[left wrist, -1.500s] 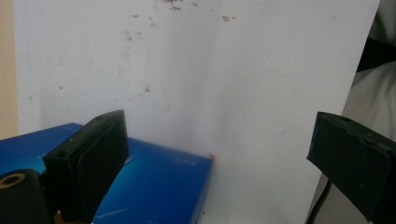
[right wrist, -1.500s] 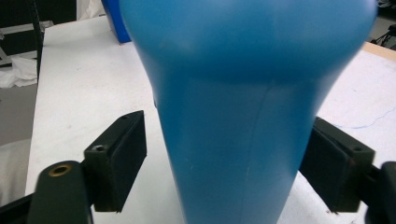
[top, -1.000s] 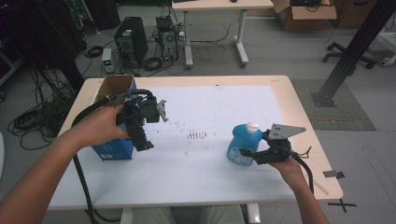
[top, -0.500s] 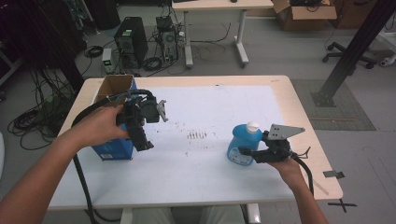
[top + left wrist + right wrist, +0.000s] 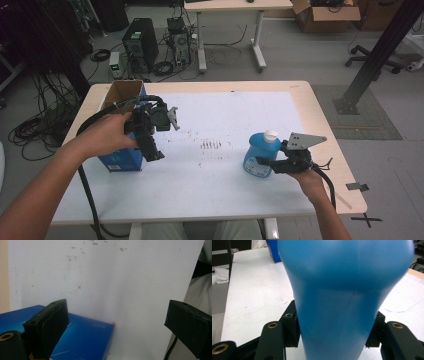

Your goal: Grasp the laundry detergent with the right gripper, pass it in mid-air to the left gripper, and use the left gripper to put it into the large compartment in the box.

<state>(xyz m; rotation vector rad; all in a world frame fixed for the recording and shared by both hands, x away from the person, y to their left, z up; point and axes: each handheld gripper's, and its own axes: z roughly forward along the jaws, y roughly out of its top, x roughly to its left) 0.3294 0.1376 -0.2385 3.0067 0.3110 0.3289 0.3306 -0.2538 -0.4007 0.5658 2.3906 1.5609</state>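
A blue bottle (image 5: pixel 258 159) with a white cap (image 5: pixel 270 135) stands upright on the white sheet at the right of the table. My right gripper (image 5: pixel 267 164) is shut on its lower body from the near right side. In the right gripper view the bottle (image 5: pixel 344 277) sits squeezed between both jaws of my right gripper (image 5: pixel 334 332). My left gripper (image 5: pixel 152 150) hangs above the left part of the table, jaws pointing down beside a blue box (image 5: pixel 120 161). In its own view my left gripper (image 5: pixel 117 315) is wide open and holds nothing.
The blue box (image 5: pixel 85 340) has an open brown top (image 5: pixel 121 92) and stands at the table's left edge. A patch of dark specks (image 5: pixel 212 145) marks the white sheet (image 5: pixel 235 112) at mid table. Cables trail from both grippers toward the near edge.
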